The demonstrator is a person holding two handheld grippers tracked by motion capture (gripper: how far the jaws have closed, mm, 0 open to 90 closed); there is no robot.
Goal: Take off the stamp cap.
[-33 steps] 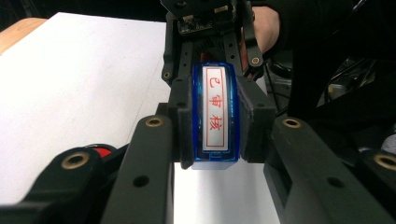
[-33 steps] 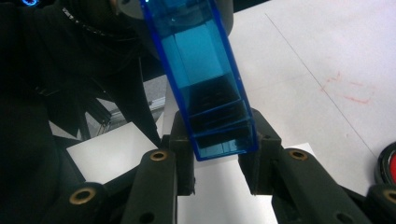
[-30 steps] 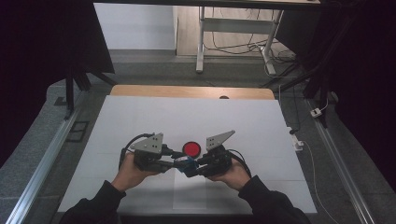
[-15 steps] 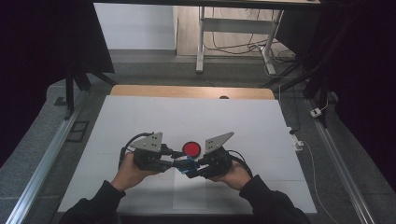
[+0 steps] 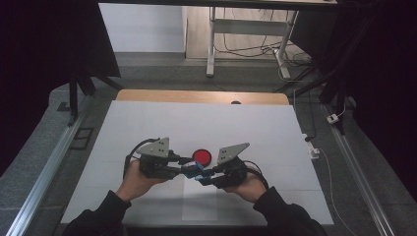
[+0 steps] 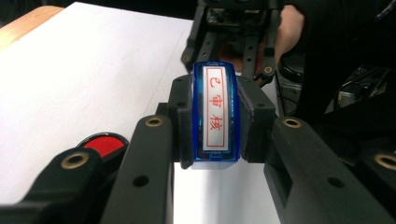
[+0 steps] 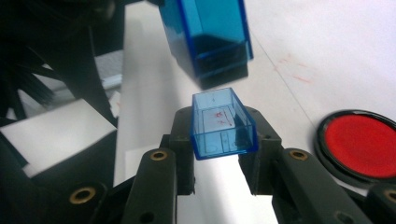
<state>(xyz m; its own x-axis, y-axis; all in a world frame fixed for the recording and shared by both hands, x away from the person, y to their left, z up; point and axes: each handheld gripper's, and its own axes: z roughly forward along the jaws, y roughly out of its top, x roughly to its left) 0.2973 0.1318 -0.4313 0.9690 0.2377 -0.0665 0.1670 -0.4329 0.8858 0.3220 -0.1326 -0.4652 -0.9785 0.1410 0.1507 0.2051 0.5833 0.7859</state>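
My left gripper [image 6: 215, 128] is shut on a blue stamp [image 6: 215, 116] whose white label carries red characters. My right gripper [image 7: 219, 140] is shut on a small clear blue cap [image 7: 223, 123], held a short way off the stamp body [image 7: 210, 37] with its open end toward it. In the high view the left gripper [image 5: 183, 169] and right gripper [image 5: 205, 176] face each other low over the table's near middle, with the stamp [image 5: 192, 169] between them. A round red ink pad [image 5: 201, 156] in a black rim lies just behind them, and it also sits beside the jaws as the ink pad [image 7: 359, 144].
The white table top [image 5: 147, 123] has a wooden strip [image 5: 196, 96] along its far edge. A pale paper sheet [image 5: 196, 201] lies under the hands near the front. Metal rails [image 5: 44, 182] run down both sides, and cables [image 5: 314, 147] lie at the right edge.
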